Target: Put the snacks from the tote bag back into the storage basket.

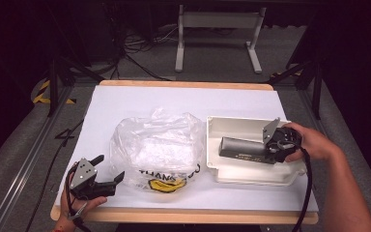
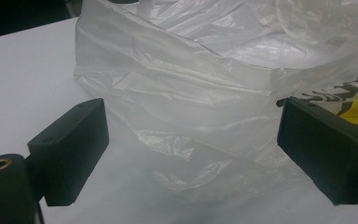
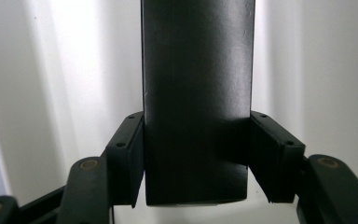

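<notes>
**Black box clamped inside the white tray**

Black box (image 1: 244,150), long, matte and rectangular, is lying inside the white tray (image 1: 222,124), a shallow glossy bin with rounded corners, at the table's right. The right gripper (image 3: 196,156) is squeezing it, both jaws pressing flat against its sides. Beside the tray, a crinkled clear plastic bag (image 1: 157,145) with yellow-and-black print is sitting on the white sheet (image 1: 125,101). The left gripper (image 2: 191,149) is hovering near the bag, jaws spread wide, gripping nothing.
</notes>
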Demonstrator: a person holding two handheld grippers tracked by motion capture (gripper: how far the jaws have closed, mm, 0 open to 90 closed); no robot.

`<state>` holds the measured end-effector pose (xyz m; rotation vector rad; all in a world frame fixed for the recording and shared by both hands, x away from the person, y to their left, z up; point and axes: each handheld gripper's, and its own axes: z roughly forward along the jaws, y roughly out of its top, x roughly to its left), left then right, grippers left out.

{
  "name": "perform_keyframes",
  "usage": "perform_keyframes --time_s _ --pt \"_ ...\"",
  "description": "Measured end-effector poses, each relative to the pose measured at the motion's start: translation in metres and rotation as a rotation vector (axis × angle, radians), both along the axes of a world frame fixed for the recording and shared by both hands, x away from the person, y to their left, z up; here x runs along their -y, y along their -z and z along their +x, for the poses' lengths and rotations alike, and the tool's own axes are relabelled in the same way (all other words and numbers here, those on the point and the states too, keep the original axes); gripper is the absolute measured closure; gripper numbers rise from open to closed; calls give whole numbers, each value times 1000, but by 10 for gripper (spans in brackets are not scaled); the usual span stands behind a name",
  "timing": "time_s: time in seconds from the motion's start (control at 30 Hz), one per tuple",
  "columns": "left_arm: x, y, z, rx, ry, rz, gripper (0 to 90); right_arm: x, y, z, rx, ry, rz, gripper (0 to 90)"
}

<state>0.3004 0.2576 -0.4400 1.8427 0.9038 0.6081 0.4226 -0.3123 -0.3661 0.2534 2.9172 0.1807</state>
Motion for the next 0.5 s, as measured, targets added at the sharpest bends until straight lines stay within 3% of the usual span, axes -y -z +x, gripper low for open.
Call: perform_keyframes --time_s 0.17,0.33,0.5 --pt "1 0 0 -2 1 -2 98 0 0 -1 19 -32 5 427" --pt "1 1 0 -2 3 -3 98 -1 0 -1 3 -45 5 425" --pt "0 0 0 -3 3 -2 98 -1 0 1 15 -15 -10 398"
